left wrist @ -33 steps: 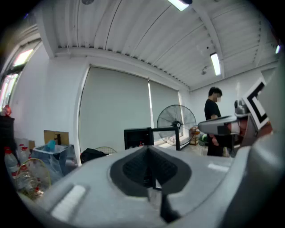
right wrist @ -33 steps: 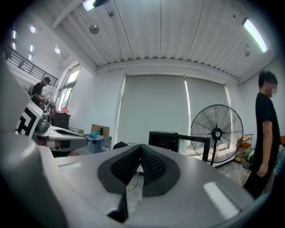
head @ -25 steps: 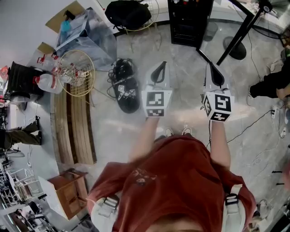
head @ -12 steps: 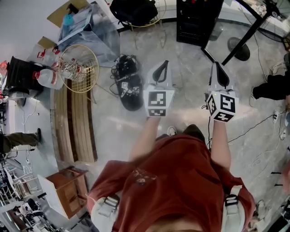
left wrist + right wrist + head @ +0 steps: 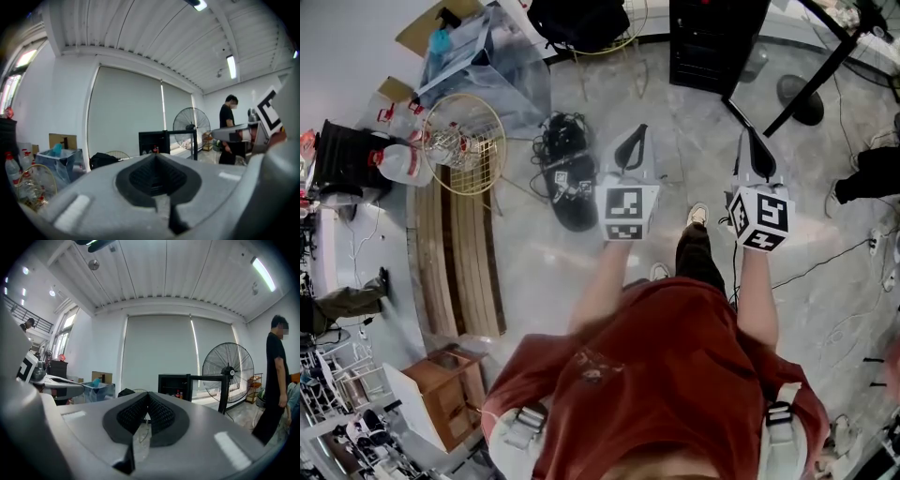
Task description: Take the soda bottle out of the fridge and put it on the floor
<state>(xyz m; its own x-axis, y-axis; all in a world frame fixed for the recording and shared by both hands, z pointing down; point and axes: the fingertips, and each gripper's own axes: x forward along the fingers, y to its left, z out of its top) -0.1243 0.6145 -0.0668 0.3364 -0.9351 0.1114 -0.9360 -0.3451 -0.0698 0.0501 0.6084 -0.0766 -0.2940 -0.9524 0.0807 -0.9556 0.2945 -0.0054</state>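
The black fridge [image 5: 717, 42] stands at the far end of the floor, ahead of both grippers. In the right gripper view the fridge [image 5: 174, 383] shows small bottles [image 5: 178, 394] on a shelf, too small to tell apart. The left gripper view also has the fridge [image 5: 154, 140] straight ahead. My left gripper [image 5: 633, 139] and right gripper [image 5: 755, 142] are held side by side at waist height, pointing at it, well short of it. Both are shut with nothing between the pads, as the left gripper [image 5: 156, 157] and right gripper [image 5: 148, 397] show up close.
A black device with cables [image 5: 565, 183] lies on the floor left of my path. Further left are a wire basket [image 5: 464, 141], wooden slats [image 5: 455, 253] and plastic bottles [image 5: 398, 164]. A standing fan [image 5: 228, 371] and a person [image 5: 274, 380] are right of the fridge.
The person carrying the grippers has stepped forward: a foot has swung out ahead and the fridge sits nearer. Both grippers stay shut and side by side.
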